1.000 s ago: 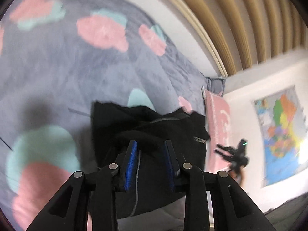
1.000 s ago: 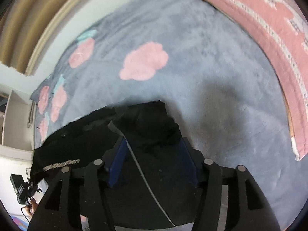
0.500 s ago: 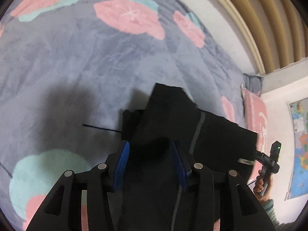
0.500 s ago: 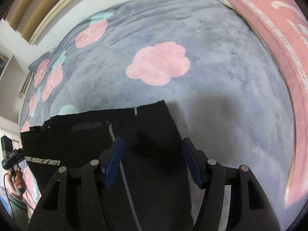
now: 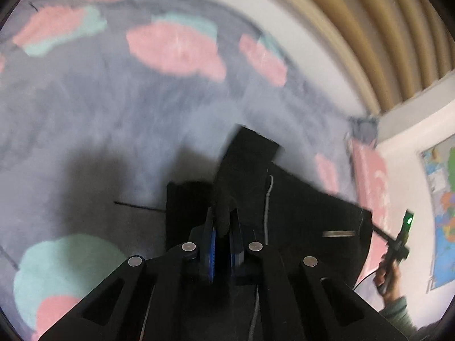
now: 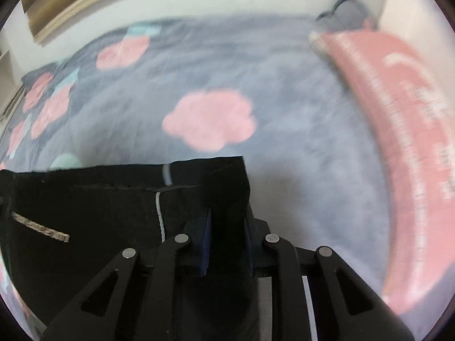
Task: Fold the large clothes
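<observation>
A black garment (image 5: 298, 204) with a thin grey stripe and a small logo lies spread on the grey bedspread (image 5: 113, 119). My left gripper (image 5: 223, 221) is shut on a fold of its near edge. In the right wrist view the same black garment (image 6: 99, 207) stretches to the left, and my right gripper (image 6: 227, 221) is shut on its right corner, with cloth bunched between the blue pads. Both views are blurred by motion.
The grey bedspread (image 6: 284, 71) has pink and teal cloud shapes. A pink pillow (image 6: 403, 130) lies along the right side. The other gripper and a hand (image 5: 395, 255) show at the far right of the left wrist view. A map (image 5: 443, 213) hangs on the wall.
Both grippers have closed from wide open onto the garment's edge. The garment went from bunched up to spread flat. Both cameras have tilted up a little.
</observation>
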